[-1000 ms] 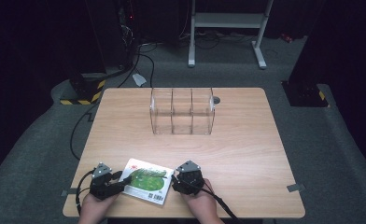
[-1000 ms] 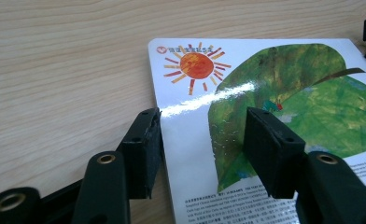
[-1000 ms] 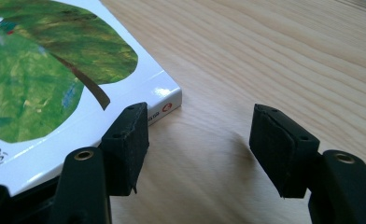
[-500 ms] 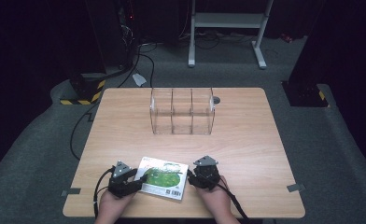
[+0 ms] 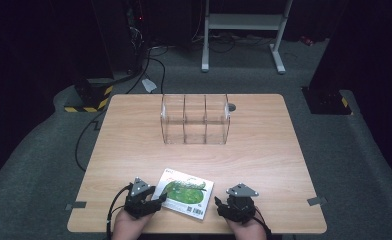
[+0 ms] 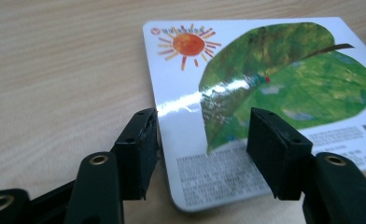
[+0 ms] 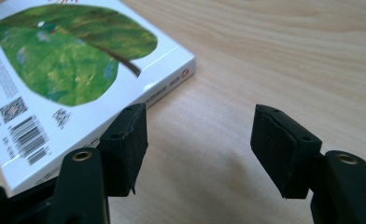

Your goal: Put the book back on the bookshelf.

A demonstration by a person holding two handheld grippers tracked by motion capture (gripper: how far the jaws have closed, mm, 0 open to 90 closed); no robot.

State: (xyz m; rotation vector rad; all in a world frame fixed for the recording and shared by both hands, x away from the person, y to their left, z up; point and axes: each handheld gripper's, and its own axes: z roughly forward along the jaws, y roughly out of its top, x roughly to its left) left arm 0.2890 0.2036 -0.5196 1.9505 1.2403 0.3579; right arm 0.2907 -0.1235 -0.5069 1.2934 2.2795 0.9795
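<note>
A book with a green leaf on its cover lies flat on the table near the front edge, between the two claws. The left claw stands at the book's left edge, its jaws having just been opening, spread with that edge between them and not pinching it. The right claw is spread over bare table just beside the book's right edge; a clear rack stands well apart behind.

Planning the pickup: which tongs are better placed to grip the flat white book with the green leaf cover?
Left tongs: they straddle the white leaf-cover book's corner. Right tongs stand over bare table beside it.
</note>
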